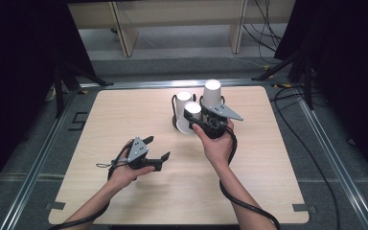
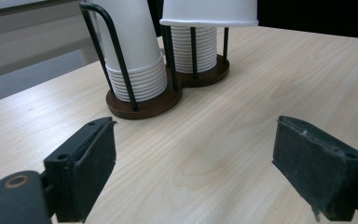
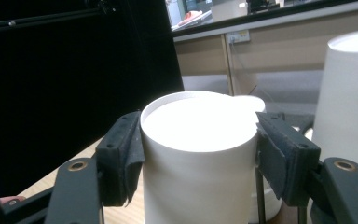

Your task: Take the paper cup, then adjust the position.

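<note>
Paper cup (image 3: 199, 154) was clamped upside down between the right gripper's (image 3: 200, 154) jaws, both pads pressed flat against its white wall just below the closed bottom, which faced up. In the high view this cup (image 1: 190, 117) sat at the near edge of the cup holder (image 1: 176, 122), right in front of the hand, tilted a bit toward the person. Whether it touched the holder base or the table couldn't be told.

Right gripper (image 1: 202, 122) came in from the near side, grey plate on top, the hand wrapped round its body, cable trailing back along the forearm.

Holder was a dark round-based wire rack with two bays, standing on the far middle of the wooden table (image 1: 124, 105). In the left gripper view each bay held a stack of inverted white cups: left stack (image 2: 133, 60) leaning inside its wire loop, right stack (image 2: 196, 49) upright, with a wider cup (image 2: 209, 13) overhead near the top edge. Tall stack (image 1: 212, 96) was behind the right gripper in the high view, shorter one (image 1: 184, 98) to its left.

Left gripper (image 1: 153, 148) was well apart from the holder, low over bare table at near left, jaws spread, nothing between them. Its own view showed both black pads (image 2: 91, 165) wide apart, only wood grain in the gap.
</note>
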Motion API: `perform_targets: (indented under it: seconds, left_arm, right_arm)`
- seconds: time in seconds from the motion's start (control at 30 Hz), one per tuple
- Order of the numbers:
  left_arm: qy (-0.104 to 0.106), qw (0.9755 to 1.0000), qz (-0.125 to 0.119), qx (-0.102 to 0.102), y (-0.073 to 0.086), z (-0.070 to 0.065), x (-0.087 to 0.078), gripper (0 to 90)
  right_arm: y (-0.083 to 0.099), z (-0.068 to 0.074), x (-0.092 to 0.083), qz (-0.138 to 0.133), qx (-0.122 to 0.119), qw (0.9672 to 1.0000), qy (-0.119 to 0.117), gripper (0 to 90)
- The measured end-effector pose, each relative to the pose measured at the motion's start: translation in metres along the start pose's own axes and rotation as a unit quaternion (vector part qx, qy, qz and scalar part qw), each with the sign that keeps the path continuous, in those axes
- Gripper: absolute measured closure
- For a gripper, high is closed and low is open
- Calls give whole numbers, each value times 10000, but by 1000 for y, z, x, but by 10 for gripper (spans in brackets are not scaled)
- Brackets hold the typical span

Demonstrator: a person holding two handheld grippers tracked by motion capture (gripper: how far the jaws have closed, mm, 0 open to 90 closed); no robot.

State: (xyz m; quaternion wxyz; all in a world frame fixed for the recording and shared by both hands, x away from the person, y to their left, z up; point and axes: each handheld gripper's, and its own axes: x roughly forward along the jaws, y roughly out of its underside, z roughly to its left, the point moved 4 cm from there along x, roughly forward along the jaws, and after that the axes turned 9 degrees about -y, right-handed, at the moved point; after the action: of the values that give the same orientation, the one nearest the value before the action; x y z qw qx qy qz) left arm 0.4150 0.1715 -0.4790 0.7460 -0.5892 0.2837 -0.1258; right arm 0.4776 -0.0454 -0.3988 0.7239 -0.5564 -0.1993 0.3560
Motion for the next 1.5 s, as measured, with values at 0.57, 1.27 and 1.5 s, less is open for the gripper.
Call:
perform_targets:
  seconds: [0.57, 1.27, 1.5]
  left_arm:
    - [53, 10000, -26, -20, 15, -10, -16, 131]
    - [267, 9994, -161, -151, 12, -23, -19, 63]
    - [306, 9995, -92, -30, 7, -31, -6, 44]
  right_arm:
    - [26, -32, -40, -41, 1261, 9920, -42, 356]
    - [43, -33, -38, 59, 1928, 9809, -241, 355]
    - [47, -32, -34, 138, 2038, 9785, -288, 355]
